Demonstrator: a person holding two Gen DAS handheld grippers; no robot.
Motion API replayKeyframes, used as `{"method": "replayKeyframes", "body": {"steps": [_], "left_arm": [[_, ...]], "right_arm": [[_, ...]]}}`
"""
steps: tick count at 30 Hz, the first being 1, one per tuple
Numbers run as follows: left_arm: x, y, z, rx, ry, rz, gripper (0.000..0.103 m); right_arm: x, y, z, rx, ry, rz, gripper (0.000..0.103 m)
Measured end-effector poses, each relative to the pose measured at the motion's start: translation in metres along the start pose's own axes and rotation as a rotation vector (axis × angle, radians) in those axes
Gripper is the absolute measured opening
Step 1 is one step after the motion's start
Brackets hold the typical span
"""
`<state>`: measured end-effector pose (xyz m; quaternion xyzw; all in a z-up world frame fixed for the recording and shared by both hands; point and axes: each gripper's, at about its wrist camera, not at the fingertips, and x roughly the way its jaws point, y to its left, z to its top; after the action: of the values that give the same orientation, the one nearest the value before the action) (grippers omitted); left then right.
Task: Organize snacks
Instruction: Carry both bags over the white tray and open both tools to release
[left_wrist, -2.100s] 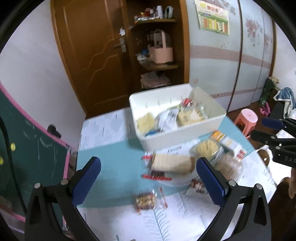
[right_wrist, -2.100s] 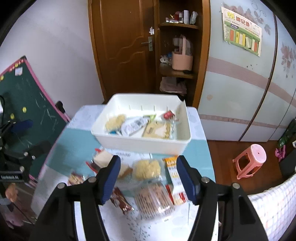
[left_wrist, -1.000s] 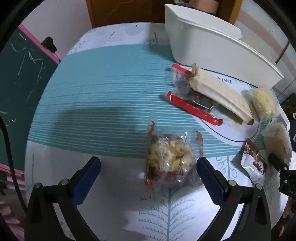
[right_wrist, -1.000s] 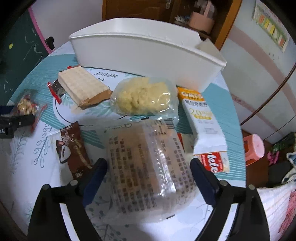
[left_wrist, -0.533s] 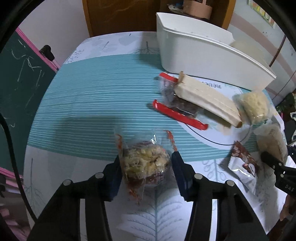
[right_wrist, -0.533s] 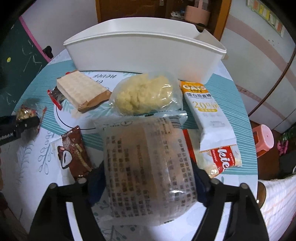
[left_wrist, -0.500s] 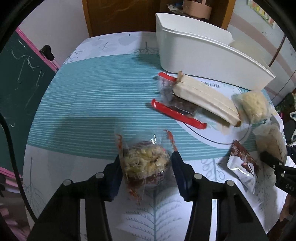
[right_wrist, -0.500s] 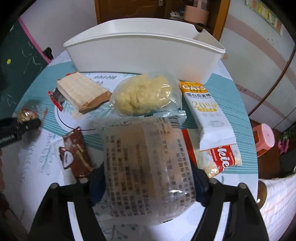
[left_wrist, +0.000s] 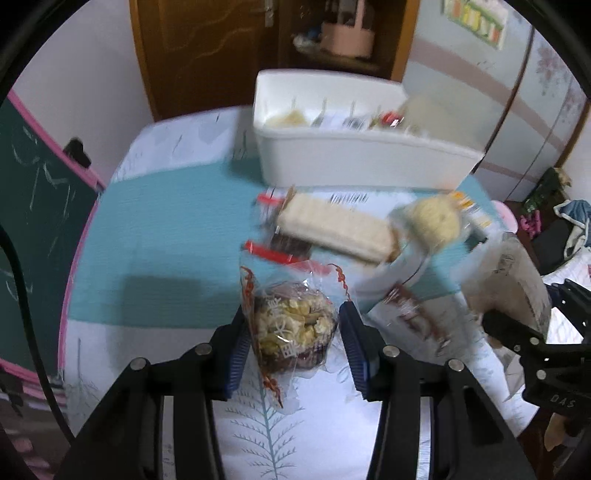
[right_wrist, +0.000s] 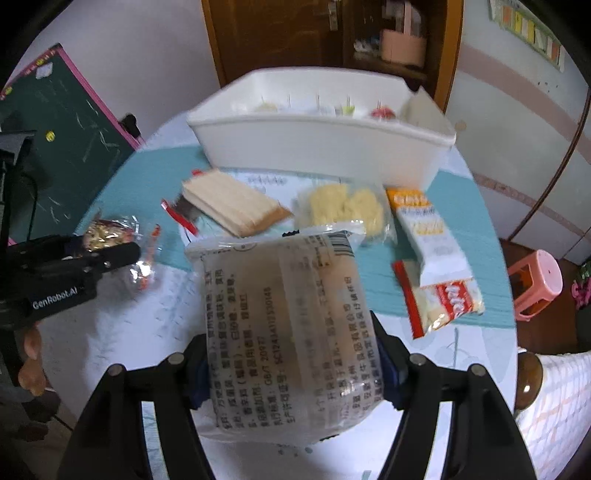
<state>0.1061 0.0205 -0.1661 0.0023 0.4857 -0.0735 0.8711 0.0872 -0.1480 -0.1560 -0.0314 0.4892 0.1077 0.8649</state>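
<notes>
A round table (right_wrist: 147, 192) covered in a teal and white leaf-print cloth stands in front of a brown wooden door (right_wrist: 273, 33) and a shelf unit. A white rectangular plastic bin (right_wrist: 321, 144) sits at the far side of the table and contains several small snack packets along its far wall. The left gripper (left_wrist: 295, 343) pinches a clear plastic packet of mixed nuts with red trim (left_wrist: 291, 328) between its blue pads, at the near left of the table. The right gripper (right_wrist: 295, 365) clamps a large translucent bag with printed black text (right_wrist: 288, 325) between its jaws, held tilted at the near centre. Between the bin and the grippers lie a tan wafer block in clear wrap (right_wrist: 232, 206), with a red-edged dark packet (right_wrist: 177, 216) partly under it, and just to its right a clear bag of pale yellow crumbly snack (right_wrist: 347, 208). Further right lies a white and orange oat packet (right_wrist: 428, 229), overlapping a red and white packet (right_wrist: 443, 302). A pink plastic stool (right_wrist: 535, 288) stands on the floor to the right of the table.
</notes>
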Motion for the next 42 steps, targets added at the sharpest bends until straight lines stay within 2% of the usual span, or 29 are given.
{"method": "replayKeyframes", "body": {"steps": [10, 16, 21, 32, 35, 42], "left_arm": [[-0.067, -0.012, 0.059, 0.091, -0.165, -0.028, 0.046], [-0.083, -0.02, 0.097, 0.129, -0.202, -0.026, 0.046], [-0.09, -0.027, 0.137, 0.159, -0.231, -0.004, 0.046], [-0.078, -0.039, 0.235, 0.199, -0.27, 0.113, 0.046], [-0.062, -0.039, 0.253, 0.185, -0.276, 0.13, 0.046], [-0.003, -0.033, 0.273, 0.134, -0.191, 0.122, 0.046]], "right_arm": [[-0.065, -0.002, 0.051, -0.004, -0.188, -0.046, 0.07], [-0.072, -0.012, 0.083, 0.024, -0.207, -0.058, 0.07], [-0.089, -0.025, 0.124, 0.027, -0.272, -0.101, 0.07], [-0.101, -0.063, 0.214, 0.08, -0.325, -0.165, 0.07], [-0.091, -0.068, 0.235, 0.087, -0.314, -0.188, 0.07], [-0.035, -0.067, 0.26, 0.092, -0.218, -0.196, 0.071]]}}
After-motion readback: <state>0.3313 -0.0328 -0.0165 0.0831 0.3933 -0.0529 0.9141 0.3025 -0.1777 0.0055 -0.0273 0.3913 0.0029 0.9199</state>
